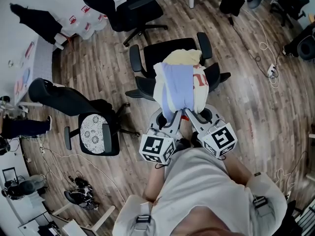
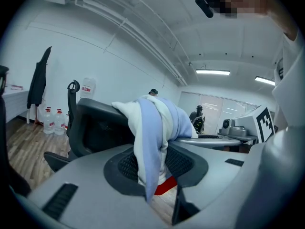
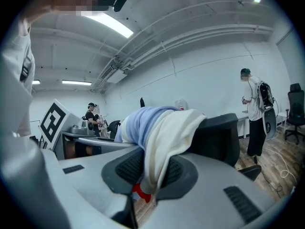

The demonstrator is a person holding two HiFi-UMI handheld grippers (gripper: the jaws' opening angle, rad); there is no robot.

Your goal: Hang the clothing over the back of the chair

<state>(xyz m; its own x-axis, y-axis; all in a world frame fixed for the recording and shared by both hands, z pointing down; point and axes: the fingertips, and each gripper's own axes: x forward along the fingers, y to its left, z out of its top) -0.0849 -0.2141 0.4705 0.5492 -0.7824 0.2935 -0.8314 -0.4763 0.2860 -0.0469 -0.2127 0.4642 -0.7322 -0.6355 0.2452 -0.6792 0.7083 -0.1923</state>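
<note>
Cream-and-blue garment (image 1: 179, 85) is draped over the black office chair (image 1: 157, 53) backrest, 12 o'clock from both grippers. Left hand-held gripper (image 1: 172, 118) and right hand-held gripper (image 1: 190, 115) are each clenched on its near hem.

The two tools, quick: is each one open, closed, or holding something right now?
Left tool: closed, holding a blue-and-cream fold of the clothing.
Right tool: closed, holding the cream edge of the same clothing.
</note>
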